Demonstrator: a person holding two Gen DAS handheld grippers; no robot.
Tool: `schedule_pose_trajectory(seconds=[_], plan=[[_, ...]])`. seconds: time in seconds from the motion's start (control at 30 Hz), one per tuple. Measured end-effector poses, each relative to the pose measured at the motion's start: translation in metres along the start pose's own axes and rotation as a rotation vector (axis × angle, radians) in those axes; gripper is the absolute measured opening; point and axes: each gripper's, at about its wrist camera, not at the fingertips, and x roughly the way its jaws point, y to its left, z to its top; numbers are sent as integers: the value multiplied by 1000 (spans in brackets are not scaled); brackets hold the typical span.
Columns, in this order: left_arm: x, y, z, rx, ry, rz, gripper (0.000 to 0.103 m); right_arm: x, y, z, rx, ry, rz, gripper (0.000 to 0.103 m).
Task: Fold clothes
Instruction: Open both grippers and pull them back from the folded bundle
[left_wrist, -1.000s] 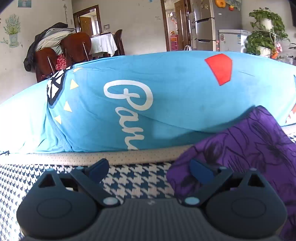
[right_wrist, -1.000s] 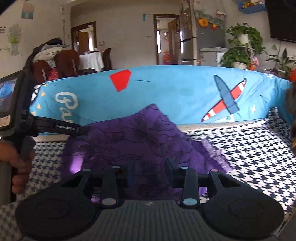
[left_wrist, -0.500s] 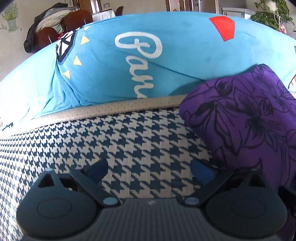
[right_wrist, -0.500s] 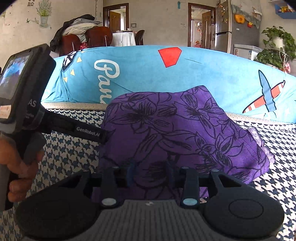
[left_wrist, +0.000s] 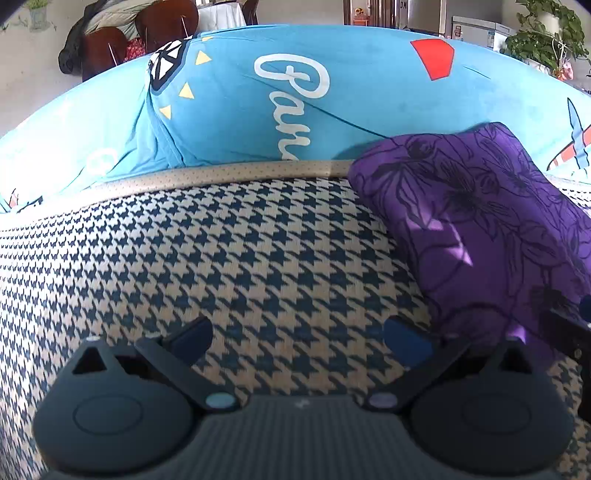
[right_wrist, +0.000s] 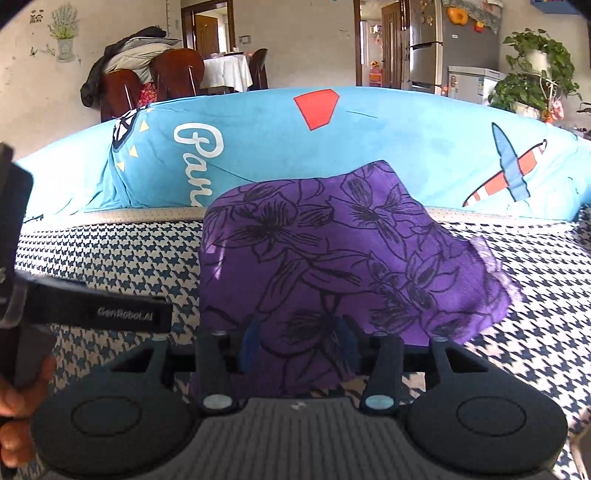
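Observation:
A purple garment (right_wrist: 332, 258) with black flower outlines lies heaped on the houndstooth sofa seat (right_wrist: 110, 258), its far end leaning on the blue cushion. My right gripper (right_wrist: 299, 332) is at the garment's near edge. Its jaws are opening, and a fold of the cloth still bulges between the blue pads (right_wrist: 251, 334). My left gripper (left_wrist: 297, 338) hangs open over bare seat (left_wrist: 221, 258) with nothing between its fingers. The garment (left_wrist: 480, 221) lies to its right. In the right wrist view the left gripper's body (right_wrist: 92, 314) shows at the left edge, held by a hand (right_wrist: 14, 424).
A long blue cushion (left_wrist: 295, 92) with white lettering, a red patch and a plane print runs along the back of the seat. Beyond it are wooden chairs (right_wrist: 177, 77), a fridge (right_wrist: 424, 48) and a potted plant (right_wrist: 535, 74).
My left gripper has slid left off the purple garment and now looks down at bare seat. The right gripper's pads have spread wider, and the garment has dropped lower.

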Motion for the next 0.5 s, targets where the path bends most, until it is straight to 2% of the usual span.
schedule_pose_trajectory(seconds=[0.3,0.43,0.5], plan=[[-39,2,-39,-42,23,-7,103,-33,10,-10,3,31,-31,57],[-53,-2,-48,-31,10,8,103,-40,9,-13,-31,25,-48,59],[-59,-4,-50,-31,-3,11,103,-43,4,-15,-22,26,-54,64]])
